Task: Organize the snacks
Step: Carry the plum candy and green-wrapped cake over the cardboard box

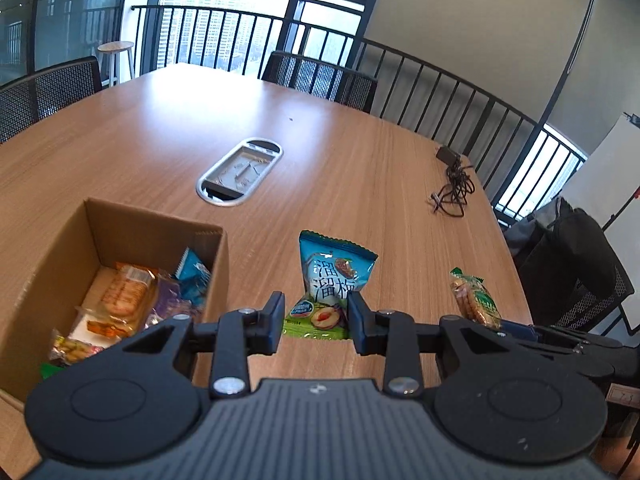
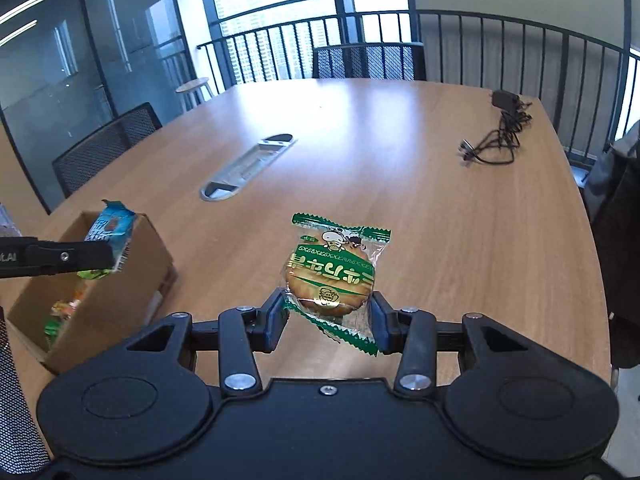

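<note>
My left gripper (image 1: 316,320) is shut on a blue and green plum snack bag (image 1: 330,280) and holds it in the air beside the cardboard box (image 1: 60,248). The box holds several snack packets (image 1: 128,300). From the right wrist view the left gripper (image 2: 116,258) with the blue bag (image 2: 110,230) is over the box's (image 2: 120,300) near edge. My right gripper (image 2: 330,320) is shut on a green-wrapped round biscuit (image 2: 332,276) and holds it above the table. The biscuit also shows in the left wrist view (image 1: 474,298).
The wooden table (image 1: 340,152) has a grey oval cable hatch (image 1: 240,170) in its middle and a black charger with coiled cable (image 1: 454,184) at the far right. Mesh chairs (image 1: 320,76) stand around it. A black bag (image 1: 568,264) sits on a chair at right.
</note>
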The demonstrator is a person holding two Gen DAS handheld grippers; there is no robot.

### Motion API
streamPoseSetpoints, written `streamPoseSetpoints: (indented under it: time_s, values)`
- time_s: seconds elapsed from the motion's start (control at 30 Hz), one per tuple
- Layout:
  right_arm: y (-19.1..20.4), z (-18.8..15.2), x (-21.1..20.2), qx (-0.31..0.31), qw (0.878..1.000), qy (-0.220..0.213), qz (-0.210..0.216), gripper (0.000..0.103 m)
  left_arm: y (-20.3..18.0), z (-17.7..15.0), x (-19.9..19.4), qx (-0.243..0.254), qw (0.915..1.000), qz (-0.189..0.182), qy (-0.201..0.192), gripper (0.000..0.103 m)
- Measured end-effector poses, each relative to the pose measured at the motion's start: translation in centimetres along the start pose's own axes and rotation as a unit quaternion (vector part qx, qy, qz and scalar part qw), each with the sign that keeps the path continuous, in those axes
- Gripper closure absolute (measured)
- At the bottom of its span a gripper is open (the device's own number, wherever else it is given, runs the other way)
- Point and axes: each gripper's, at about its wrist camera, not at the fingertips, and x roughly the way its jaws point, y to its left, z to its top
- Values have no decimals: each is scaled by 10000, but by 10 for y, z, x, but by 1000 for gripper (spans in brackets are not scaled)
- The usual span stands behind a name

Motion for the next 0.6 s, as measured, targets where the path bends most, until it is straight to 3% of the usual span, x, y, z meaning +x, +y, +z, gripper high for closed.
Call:
streamPoseSetpoints:
  time_s: [0.6]
  values:
    - [76, 30, -13, -593, 9965, -295, 506, 61, 57, 37, -56, 19, 9989, 143, -454, 70]
